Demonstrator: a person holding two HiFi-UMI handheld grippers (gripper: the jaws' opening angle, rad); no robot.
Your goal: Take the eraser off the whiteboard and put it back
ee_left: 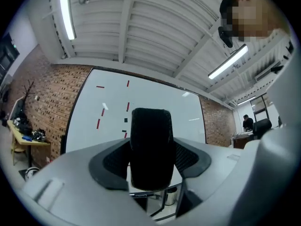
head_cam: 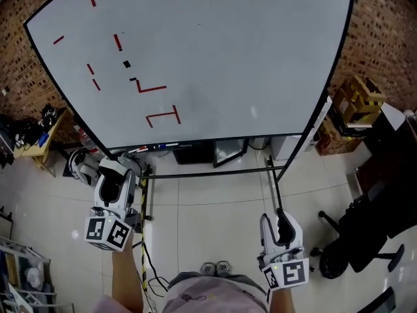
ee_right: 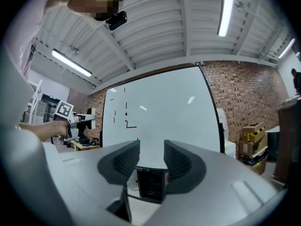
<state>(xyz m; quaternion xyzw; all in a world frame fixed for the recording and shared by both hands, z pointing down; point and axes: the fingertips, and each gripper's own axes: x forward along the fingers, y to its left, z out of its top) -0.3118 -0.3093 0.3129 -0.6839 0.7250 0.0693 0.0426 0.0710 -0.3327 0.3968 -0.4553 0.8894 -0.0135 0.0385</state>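
A black felt eraser (ee_left: 150, 147) stands upright between the jaws of my left gripper (head_cam: 119, 169), which is shut on it. The gripper holds it in front of the lower left corner of the whiteboard (head_cam: 215, 57), clear of the board's surface. The board carries several red strokes (head_cam: 151, 89) and two small black marks (head_cam: 127, 64). My right gripper (head_cam: 278, 219) hangs lower at the right, over the floor, open with nothing between its jaws. In the right gripper view the whiteboard (ee_right: 160, 117) lies straight ahead and the left gripper (ee_right: 70, 119) shows at the far left.
The board stands on a black wheeled frame (head_cam: 215, 172) with a marker tray. Cardboard boxes (head_cam: 355, 100) sit at the right, a black office chair (head_cam: 365, 233) at the lower right, and a cluttered wooden table (head_cam: 39, 139) at the left. A cable (head_cam: 144, 253) runs along the tiled floor.
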